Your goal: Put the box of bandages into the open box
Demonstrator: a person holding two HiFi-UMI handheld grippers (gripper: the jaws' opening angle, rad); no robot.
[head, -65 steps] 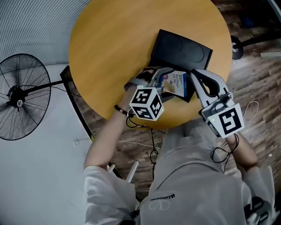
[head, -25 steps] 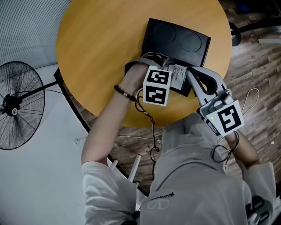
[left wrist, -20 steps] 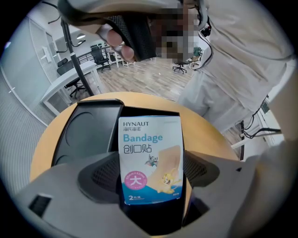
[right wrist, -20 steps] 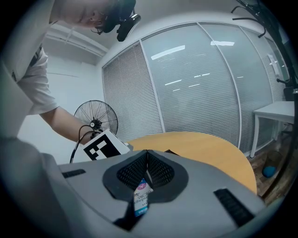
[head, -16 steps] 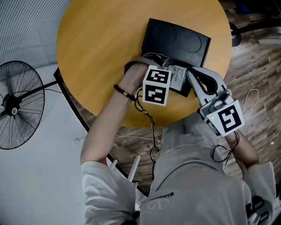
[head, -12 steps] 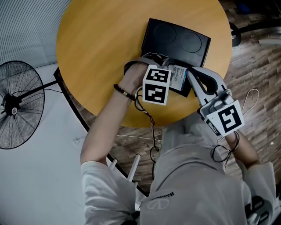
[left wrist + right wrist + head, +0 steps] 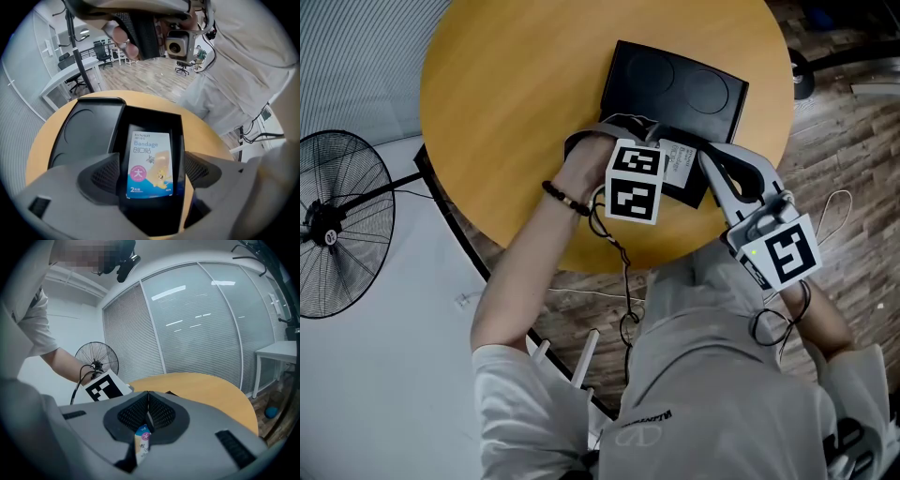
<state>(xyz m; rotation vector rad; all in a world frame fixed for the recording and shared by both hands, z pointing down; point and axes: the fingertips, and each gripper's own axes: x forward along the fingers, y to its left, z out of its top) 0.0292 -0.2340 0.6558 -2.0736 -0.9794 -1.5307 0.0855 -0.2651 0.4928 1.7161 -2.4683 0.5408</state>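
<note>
**Bandage box**: lies flat, printed face up, in the deep compartment of the open box, low centre of the left gripper view. It looks seated on the bottom, with the compartment walls close along both long sides. By my judgement the placing is essentially done, and only the pull-away is left.

**Left hand-held gripper**: jaws wide apart, one on each side of the compartment, pads clear of the carton. I judge the wide spread is there so the carton rests free and the gripper can lift off without dragging it.

**Right hand-held gripper**: jaws together at the tips, with nothing seen pinched there. A sliver of the carton shows beneath them. In the head view it sits at the right edge of the open box, centre of the frame. It is probably steadying the box, but contact cannot be confirmed.

**Lid**: folded back flat on the bench, above the compartment in the head view, with two round recesses.

**Bench**: round, smooth, yellow-orange top. The open box sits toward its lower right edge, on the person's side.

**Room:**
- A standing fan is at the left of the head view.
- A wood-plank floor is at the right of the head view.
- A ribbed grey wall is at the upper left of the head view.
- A glass partition with blinds fills the upper right of the right gripper view.
- Office chairs are at the upper left of the left gripper view.
</note>
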